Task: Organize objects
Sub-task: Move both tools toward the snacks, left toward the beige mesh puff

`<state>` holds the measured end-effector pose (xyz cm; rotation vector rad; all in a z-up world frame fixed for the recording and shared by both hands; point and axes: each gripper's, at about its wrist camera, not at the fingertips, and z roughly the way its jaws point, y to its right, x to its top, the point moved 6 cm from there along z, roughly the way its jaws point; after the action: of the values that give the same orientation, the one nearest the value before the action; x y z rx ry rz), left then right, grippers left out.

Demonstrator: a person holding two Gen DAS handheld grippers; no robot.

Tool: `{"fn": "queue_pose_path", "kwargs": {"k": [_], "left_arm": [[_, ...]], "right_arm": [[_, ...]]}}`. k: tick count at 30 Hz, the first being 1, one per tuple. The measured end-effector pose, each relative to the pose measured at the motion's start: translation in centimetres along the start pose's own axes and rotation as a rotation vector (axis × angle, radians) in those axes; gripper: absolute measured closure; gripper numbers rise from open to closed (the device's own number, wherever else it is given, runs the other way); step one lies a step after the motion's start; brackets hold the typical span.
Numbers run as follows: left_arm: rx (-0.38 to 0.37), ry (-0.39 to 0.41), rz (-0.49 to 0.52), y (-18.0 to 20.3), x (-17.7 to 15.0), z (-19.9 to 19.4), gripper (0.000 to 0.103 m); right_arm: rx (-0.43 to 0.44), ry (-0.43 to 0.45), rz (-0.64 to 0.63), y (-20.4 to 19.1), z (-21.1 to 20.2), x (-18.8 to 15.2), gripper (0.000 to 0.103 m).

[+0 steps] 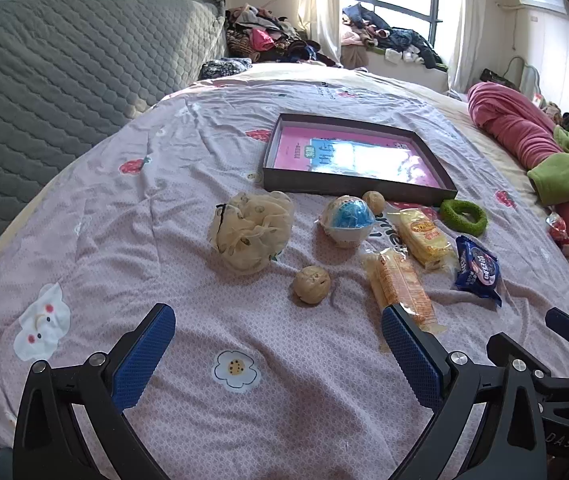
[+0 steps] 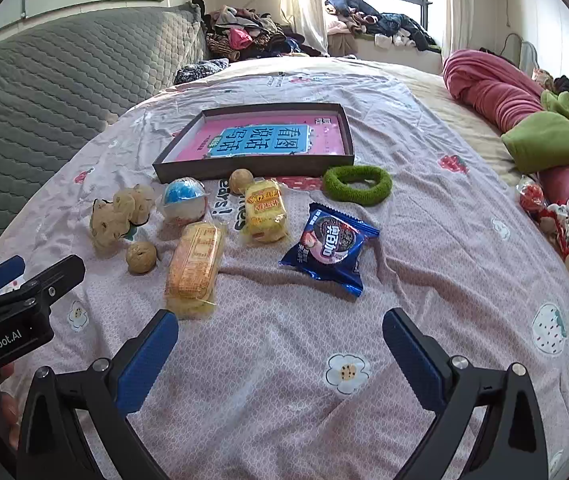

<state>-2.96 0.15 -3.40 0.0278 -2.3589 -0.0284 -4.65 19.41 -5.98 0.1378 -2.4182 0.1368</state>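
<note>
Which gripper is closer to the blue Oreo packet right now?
Right. The right gripper hangs open just short of the blue Oreo packet, almost in line with it. The left gripper, also open, sits farther to the packet's left, nearer the long orange-labelled snack pack.

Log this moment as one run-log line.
left gripper: open, empty | right gripper: open, empty | snacks, walnuts loose on bedsheet | box tray: holds only pink book | nothing sorted yet

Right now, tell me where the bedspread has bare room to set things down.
Free: the near strip by the fingers, and right of the Oreo pack toward the pink quilt. Crowded: between the tray and the orange cracker pack.
</note>
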Motion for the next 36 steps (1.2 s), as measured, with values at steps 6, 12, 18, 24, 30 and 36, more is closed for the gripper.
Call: {"fn": "queue_pose_path", "kwargs": {"k": [6, 12, 18, 24, 30, 36], "left_arm": [[-0.007, -0.003, 0.004, 0.2, -0.1, 0.0, 0.000], [-0.019, -0.016, 0.000, 0.4, -0.2, 0.1, 0.000], [-0.012, -0.004, -0.002, -0.1, 0.3, -0.1, 0.000], [-0.010, -0.003, -0.019, -0.7, 1.5, -0.1, 0.000], [-0.016, -0.036, -0.023, -0.7, 1.4, 1.1, 0.000], [-0.019, -0.037, -0.016, -0.5, 1.7, 1.6, 0.000]], "right_arm": [[0.008, 0.000, -0.005, 0.0, -0.5, 0.1, 0.000], [0.018, 0.004, -0.008, -0.2, -0.7, 0.4, 0.000], [0.020, 0.011, 0.004, 0.3, -0.9, 0.8, 0.000], [0.022, 0.017, 0.013, 0.8, -1.0, 1.9, 0.000], [0.020, 0.020, 0.007, 0.8, -0.9, 2.8, 0.000], [0.018, 0.019, 0.010, 1.0, -0.6, 3.3, 0.000]]}}
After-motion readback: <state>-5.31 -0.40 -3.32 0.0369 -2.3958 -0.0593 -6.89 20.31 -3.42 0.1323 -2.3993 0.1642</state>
